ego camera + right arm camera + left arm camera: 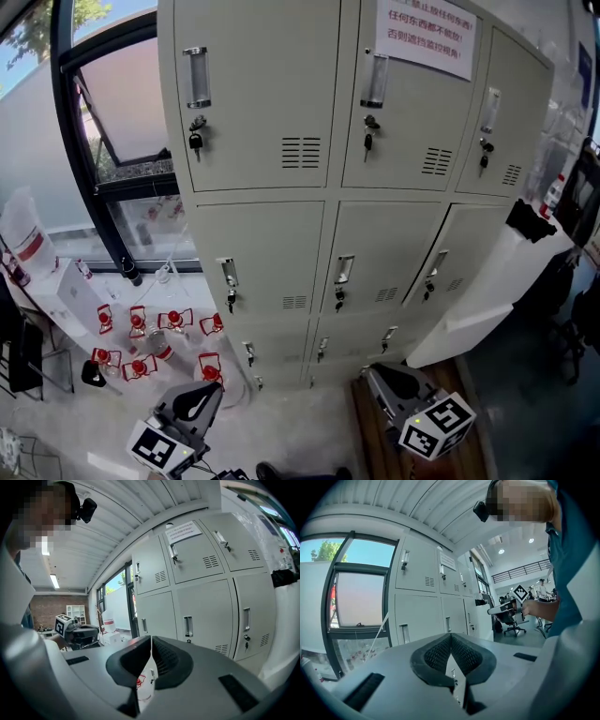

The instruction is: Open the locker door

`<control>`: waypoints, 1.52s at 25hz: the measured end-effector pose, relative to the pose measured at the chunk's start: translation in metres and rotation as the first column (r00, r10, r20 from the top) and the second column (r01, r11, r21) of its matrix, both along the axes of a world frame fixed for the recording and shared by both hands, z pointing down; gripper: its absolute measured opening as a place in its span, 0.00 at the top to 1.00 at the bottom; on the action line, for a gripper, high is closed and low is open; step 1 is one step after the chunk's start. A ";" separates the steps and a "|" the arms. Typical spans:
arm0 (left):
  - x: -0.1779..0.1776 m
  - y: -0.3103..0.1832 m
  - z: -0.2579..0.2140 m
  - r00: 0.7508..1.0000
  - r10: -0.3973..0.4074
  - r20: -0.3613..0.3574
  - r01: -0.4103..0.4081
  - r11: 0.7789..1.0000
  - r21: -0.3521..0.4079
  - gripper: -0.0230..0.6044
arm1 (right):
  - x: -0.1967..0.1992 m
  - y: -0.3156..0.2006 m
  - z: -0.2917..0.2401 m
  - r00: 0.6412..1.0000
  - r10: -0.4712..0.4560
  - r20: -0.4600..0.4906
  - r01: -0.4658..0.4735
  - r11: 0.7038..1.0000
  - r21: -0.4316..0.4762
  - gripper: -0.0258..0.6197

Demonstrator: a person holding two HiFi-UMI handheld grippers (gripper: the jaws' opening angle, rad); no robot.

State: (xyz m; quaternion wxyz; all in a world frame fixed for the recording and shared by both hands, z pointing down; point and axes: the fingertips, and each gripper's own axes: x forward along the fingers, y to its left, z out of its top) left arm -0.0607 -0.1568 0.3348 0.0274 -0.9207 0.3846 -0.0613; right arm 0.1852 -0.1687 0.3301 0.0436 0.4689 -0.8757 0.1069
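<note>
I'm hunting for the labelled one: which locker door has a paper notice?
The top-row middle door; only it carries a white notice with red print.

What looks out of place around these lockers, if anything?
Only the floor left of the lockers: small red-marked items lie scattered there below the window, like clutter. The locker doors all look shut and straight.

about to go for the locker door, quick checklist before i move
1. left gripper empty: ok
2. right gripper empty: ok
3. jaws open to take a handle: not ok, both shut
4. a gripper at a door handle: not ok, both are apart from the lockers
5. keys in the top-row locks: ok
6. which door is meant: cannot tell
</note>
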 end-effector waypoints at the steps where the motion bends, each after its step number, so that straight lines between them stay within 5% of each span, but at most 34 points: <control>1: -0.007 0.000 0.000 1.000 0.000 -0.001 0.000 1.000 -0.002 0.94 | -0.006 0.000 -0.001 1.000 0.002 -0.005 -0.002 1.000 -0.006 0.90; 19: -0.115 -0.027 0.017 0.998 -0.023 -0.053 0.022 0.999 -0.023 0.94 | -0.119 -0.064 -0.037 0.993 -0.019 -0.118 0.028 0.997 0.075 0.90; 38: -0.156 -0.046 0.033 0.985 -0.165 -0.048 0.162 0.985 -0.055 0.94 | -0.201 -0.155 -0.020 0.972 -0.167 -0.167 0.179 0.982 0.059 0.90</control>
